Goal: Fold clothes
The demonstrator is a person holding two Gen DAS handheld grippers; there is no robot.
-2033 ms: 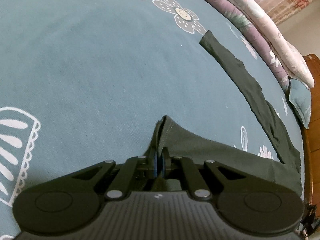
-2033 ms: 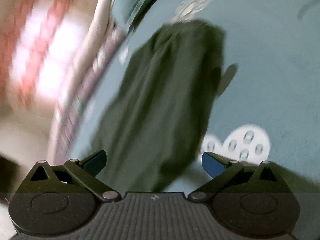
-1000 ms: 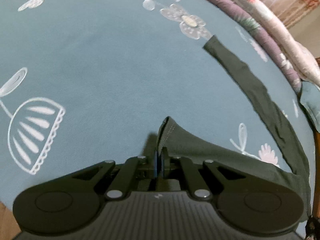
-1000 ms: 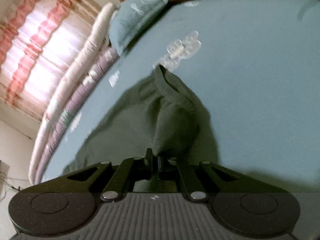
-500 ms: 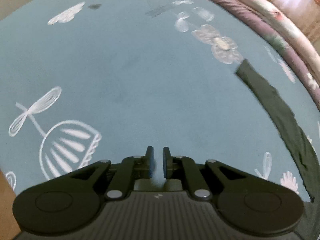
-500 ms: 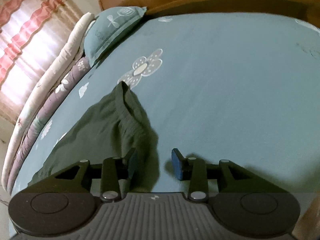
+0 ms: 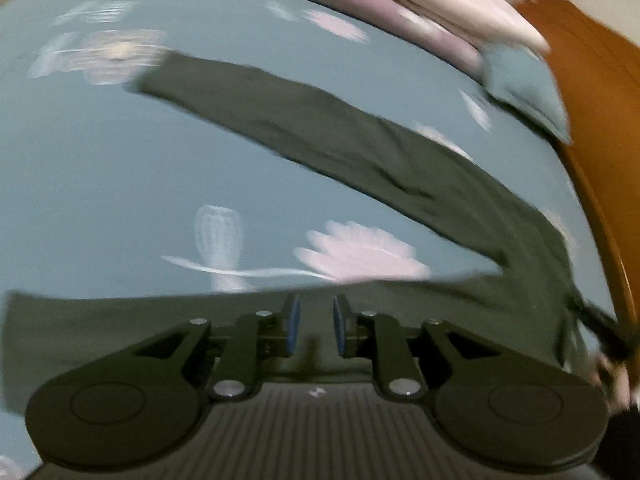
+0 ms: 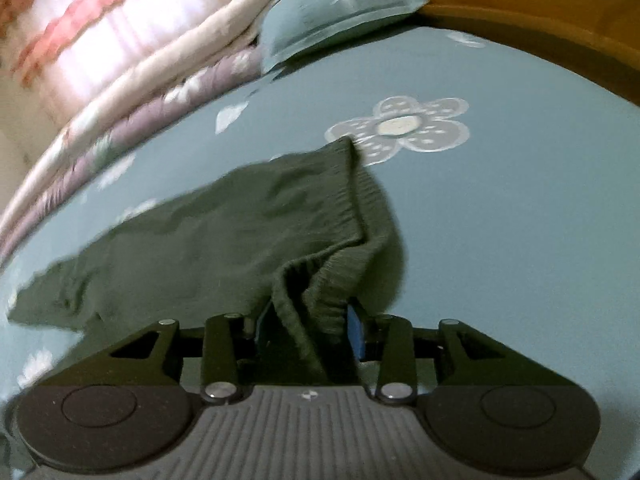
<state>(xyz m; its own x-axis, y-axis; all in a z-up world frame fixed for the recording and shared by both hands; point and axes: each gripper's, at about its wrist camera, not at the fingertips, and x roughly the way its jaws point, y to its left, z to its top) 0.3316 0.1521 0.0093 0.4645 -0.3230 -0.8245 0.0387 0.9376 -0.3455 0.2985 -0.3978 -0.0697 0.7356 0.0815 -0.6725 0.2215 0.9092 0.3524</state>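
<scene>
Seemingly bunched trousers (image 8: 248,232), right hand-held gripper (image 8: 310,332) clamping

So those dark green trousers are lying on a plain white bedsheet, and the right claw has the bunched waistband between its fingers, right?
Not quite. The bedsheet is blue-green with white flower prints, not plain white; the right wrist view shows it clearly. The rest holds: the dark green trousers lie on it, and the right gripper has the bunched waistband between its fingers.
</scene>
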